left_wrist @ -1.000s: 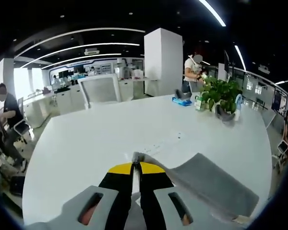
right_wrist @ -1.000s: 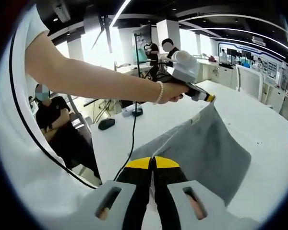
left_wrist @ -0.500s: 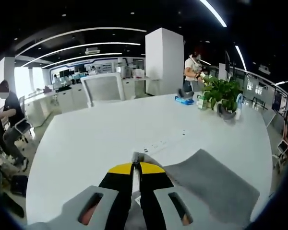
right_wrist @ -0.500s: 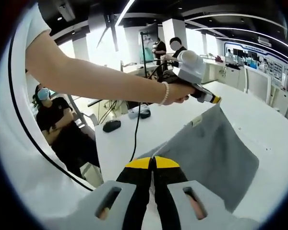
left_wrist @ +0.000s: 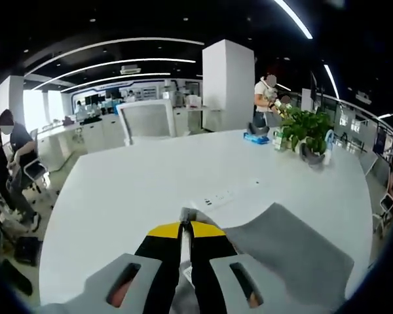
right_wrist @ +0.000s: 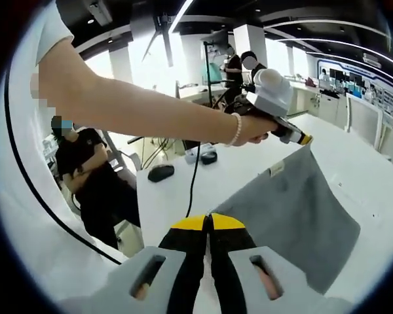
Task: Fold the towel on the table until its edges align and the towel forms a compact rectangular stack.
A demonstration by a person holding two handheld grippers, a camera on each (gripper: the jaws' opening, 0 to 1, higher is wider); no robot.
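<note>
My yellow-tipped left gripper (left_wrist: 185,227) covers the pinched corner of the grey cloth towel (left_wrist: 295,252). In the right gripper view, the towel's lower part (right_wrist: 295,216) passes behind my right gripper (right_wrist: 208,222).

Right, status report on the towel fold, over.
Both grippers shut on towel corners: left gripper, right gripper. Towel lifted, spread above the table. Nothing in the way.
</note>
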